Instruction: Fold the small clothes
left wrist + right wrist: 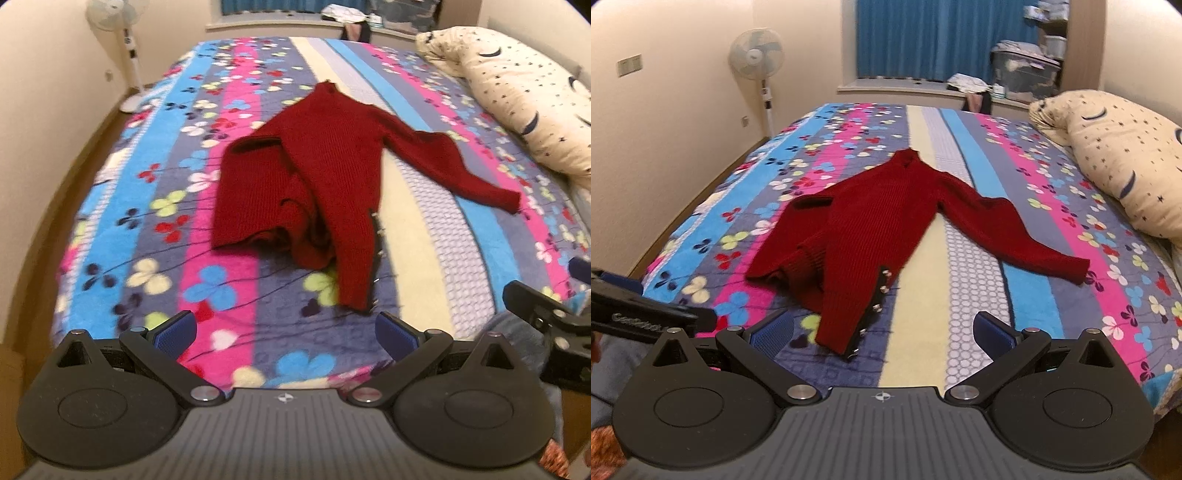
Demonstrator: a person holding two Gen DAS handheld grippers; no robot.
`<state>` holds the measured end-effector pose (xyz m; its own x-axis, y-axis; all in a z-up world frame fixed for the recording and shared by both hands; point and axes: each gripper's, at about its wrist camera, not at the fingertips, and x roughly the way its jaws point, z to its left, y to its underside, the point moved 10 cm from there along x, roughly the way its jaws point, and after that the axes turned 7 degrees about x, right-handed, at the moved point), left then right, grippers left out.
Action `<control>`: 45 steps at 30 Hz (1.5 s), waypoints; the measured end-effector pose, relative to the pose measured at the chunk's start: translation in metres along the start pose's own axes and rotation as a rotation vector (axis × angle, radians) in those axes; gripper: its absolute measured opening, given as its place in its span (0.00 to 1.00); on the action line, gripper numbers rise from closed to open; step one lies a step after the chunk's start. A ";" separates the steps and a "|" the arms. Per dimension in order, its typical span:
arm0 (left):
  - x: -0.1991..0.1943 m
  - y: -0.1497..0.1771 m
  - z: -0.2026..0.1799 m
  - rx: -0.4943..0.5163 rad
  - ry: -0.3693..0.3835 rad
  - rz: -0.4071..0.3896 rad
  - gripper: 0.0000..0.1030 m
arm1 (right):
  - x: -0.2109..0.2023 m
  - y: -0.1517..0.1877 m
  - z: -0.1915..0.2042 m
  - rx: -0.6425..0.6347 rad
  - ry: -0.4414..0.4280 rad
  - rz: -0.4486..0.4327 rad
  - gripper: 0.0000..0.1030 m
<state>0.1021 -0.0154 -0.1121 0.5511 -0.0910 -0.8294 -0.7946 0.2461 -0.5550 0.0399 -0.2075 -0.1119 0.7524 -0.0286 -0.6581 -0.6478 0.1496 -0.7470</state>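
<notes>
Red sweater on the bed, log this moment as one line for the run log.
sweater: flat on blanket, left side folded over, right sleeve out | left gripper: open, empty | right gripper: open, empty

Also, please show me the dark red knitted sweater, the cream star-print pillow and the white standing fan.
dark red knitted sweater (886,206): right wrist view, chest.
cream star-print pillow (1123,155): right wrist view, top face.
white standing fan (756,55): right wrist view, head grille.

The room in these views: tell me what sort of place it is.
Most likely a home bedroom. A bed with a floral striped blanket fills it, a star-print pillow lies at its edge, and a standing fan and blue curtain sit behind.
</notes>
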 end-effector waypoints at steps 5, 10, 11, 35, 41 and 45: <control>0.055 -0.027 -0.030 0.074 0.141 -0.003 1.00 | 0.043 0.009 -0.042 0.102 0.091 0.070 0.99; 0.152 -0.029 -0.078 0.133 0.291 0.173 0.99 | 0.080 0.024 -0.067 0.187 0.120 0.145 0.99; 0.173 -0.027 -0.090 0.166 0.332 0.225 0.90 | 0.086 0.025 -0.071 0.191 0.128 0.154 0.99; 0.141 -0.239 0.372 -0.481 -0.397 -0.159 0.69 | 0.251 -0.020 -0.064 0.368 -0.024 0.227 0.99; 0.250 -0.098 0.227 -0.422 0.055 0.150 0.93 | 0.317 0.011 -0.020 0.671 -0.256 0.395 0.78; 0.297 -0.044 0.155 -0.334 0.134 0.256 1.00 | 0.318 0.015 -0.006 0.656 -0.294 0.438 0.12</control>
<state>0.3404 0.0961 -0.3238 0.3054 -0.1974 -0.9315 -0.9521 -0.0463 -0.3024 0.2688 -0.2205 -0.3327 0.5082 0.4108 -0.7569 -0.7560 0.6337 -0.1637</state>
